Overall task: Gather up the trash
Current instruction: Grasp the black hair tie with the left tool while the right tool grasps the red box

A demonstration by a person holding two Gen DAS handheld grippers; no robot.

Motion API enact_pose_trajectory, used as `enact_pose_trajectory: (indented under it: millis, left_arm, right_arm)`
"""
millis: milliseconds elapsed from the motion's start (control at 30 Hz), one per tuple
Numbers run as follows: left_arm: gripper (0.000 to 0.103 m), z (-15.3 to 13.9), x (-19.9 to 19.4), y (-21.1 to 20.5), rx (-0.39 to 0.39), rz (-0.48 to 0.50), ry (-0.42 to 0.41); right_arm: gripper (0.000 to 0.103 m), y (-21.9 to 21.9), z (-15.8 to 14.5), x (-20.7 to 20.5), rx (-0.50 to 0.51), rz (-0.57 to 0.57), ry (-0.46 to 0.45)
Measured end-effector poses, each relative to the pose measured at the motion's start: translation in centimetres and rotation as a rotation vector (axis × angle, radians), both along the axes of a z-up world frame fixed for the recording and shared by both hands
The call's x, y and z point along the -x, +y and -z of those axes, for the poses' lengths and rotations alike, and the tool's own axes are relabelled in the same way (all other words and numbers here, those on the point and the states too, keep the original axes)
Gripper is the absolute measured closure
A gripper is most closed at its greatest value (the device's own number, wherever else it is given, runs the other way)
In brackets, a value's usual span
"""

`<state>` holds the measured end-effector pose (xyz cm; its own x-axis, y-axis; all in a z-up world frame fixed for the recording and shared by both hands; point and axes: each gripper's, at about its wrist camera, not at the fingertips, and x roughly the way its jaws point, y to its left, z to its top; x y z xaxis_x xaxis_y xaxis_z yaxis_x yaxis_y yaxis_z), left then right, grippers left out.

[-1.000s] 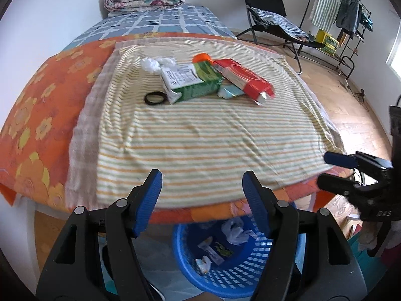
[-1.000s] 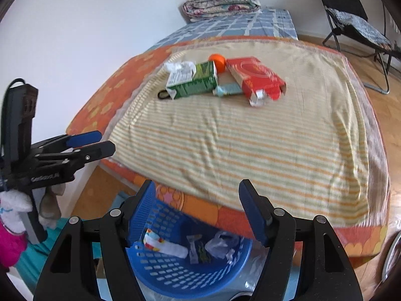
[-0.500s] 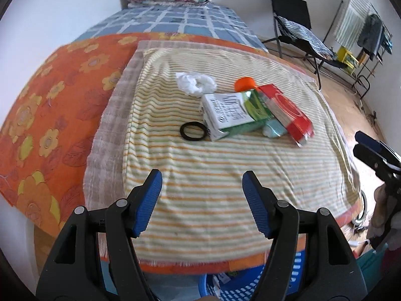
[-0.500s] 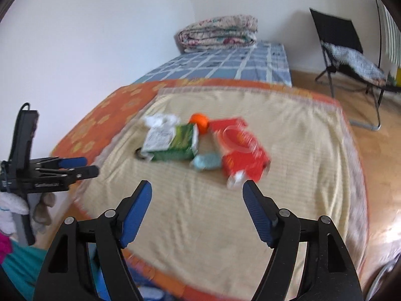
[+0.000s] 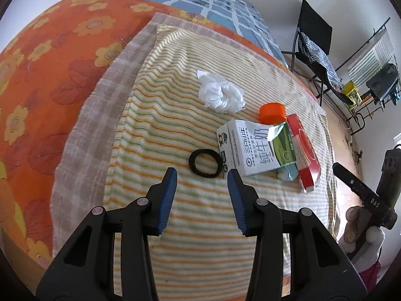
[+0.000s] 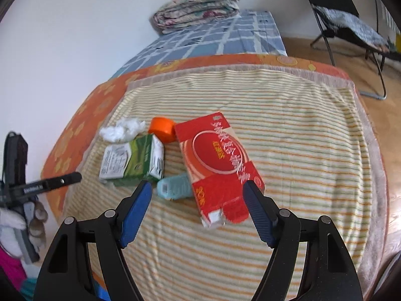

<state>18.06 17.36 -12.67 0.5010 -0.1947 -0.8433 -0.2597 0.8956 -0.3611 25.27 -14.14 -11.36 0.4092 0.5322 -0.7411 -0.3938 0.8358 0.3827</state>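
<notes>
Trash lies on a striped towel [image 5: 190, 225] on the bed. There is a black ring [image 5: 205, 163], a white-green milk carton [image 5: 248, 148], a crumpled tissue [image 5: 220, 95], an orange cap [image 5: 272, 113], a red box [image 6: 218, 155] and a teal packet [image 6: 175, 188]. My left gripper [image 5: 202, 175] hovers just short of the ring. Its jaws are closing with nothing between them. My right gripper [image 6: 197, 188] stands open over the near end of the red box and the teal packet, and its pads press on neither.
The towel covers an orange flowered sheet [image 5: 50, 75]. A folded quilt [image 6: 195, 7] lies at the far end of the bed by the white wall. A black folding chair [image 5: 313, 37] and a clothes rack [image 5: 371, 57] stand on the wooden floor to the right.
Both grippers have moved from the bed's edge, above a blue basket, forward over the towel to the trash. The basket has left view. The left jaws have narrowed.
</notes>
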Motion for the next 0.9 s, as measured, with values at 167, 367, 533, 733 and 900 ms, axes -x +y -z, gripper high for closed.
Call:
enact_pose_trajectory:
  millis: [167,367,533,733,900]
  left_arm:
    - [0.065,1.2,-1.4,-0.4,-0.039,0.001,0.034]
    - [0.067,2.4,-2.1,-0.2,-0.039,-0.017,0.066]
    - [0.073,2.9,-2.8,-0.2,-0.032,-0.011,0.070]
    - [0.083,3.5,-3.1,-0.7,-0.071,0.013,0.083]
    - [0.094,3.7,-3.3,-0.4,-0.063,0.004,0.079]
  right_arm:
    - [0.028,0.1,0.9,-1.7,-0.016,0.043,0.026]
    - [0.028,1.1,2.1,-2.6,0.017,0.025,0.030]
    - [0.028,2.0,2.2,-3.0,0.058,0.003,0.001]
    - [0.027,3.3,3.3,-3.3,0.169,-0.039,-0.032]
    - [0.026,4.8,3.4,-2.6,0.245,-0.088,-0.085]
